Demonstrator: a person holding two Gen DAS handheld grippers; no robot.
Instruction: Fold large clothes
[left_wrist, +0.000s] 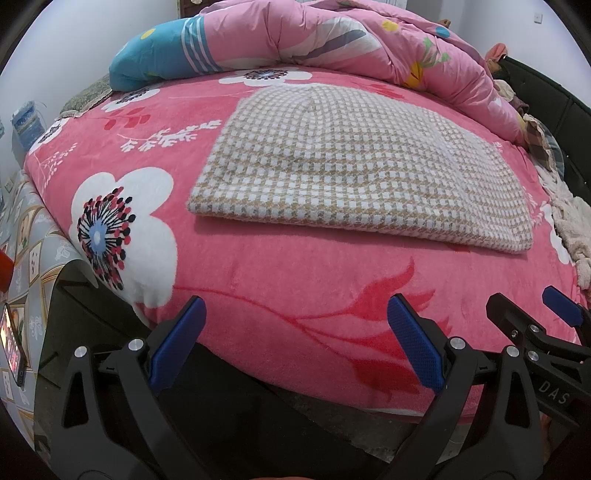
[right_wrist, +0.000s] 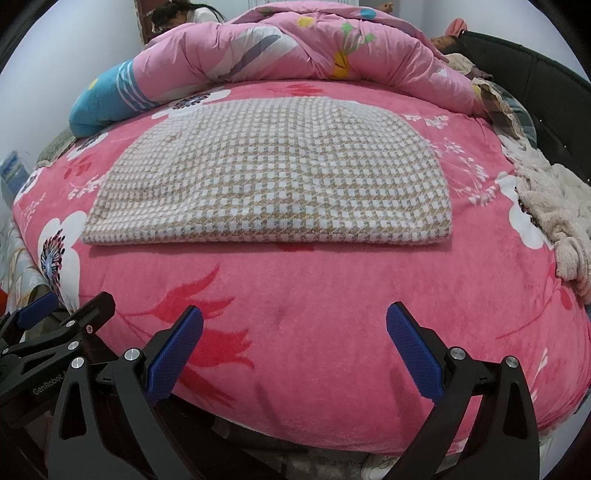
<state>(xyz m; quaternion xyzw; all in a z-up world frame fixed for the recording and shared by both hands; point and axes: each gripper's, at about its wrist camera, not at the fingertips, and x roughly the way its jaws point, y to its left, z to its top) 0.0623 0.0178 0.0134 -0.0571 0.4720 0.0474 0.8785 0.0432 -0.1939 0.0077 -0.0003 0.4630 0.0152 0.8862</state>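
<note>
Garment: beige-and-white houndstooth knitted garment (left_wrist: 354, 162), lying flat as a neat folded rectangle on the pink floral plush bed cover (left_wrist: 280, 273), towards the middle of the bed, its near edge straight and doubled.
Surroundings: pink patterned quilt with a blue end (left_wrist: 332, 40) heaped behind the garment, apart from it; cream fleecy cloth (right_wrist: 554, 218) at the right edge of the bed.
Step in hand: judged as a pause between folds, or the close of folding; at least 1 fold looks done, and neither tool is at the cloth.
Next move: if 1 more fold is wanted, both tools would need to reach forward to the 2 near corners, pinch both layers together and carry them over evenly.
Left gripper (left_wrist: 295, 332): jaws spread wide, empty, hovering over the near edge of the bed, well short of the garment.
Right gripper (right_wrist: 295, 339): jaws equally wide apart, nothing held or touched, just beside the left.
</note>
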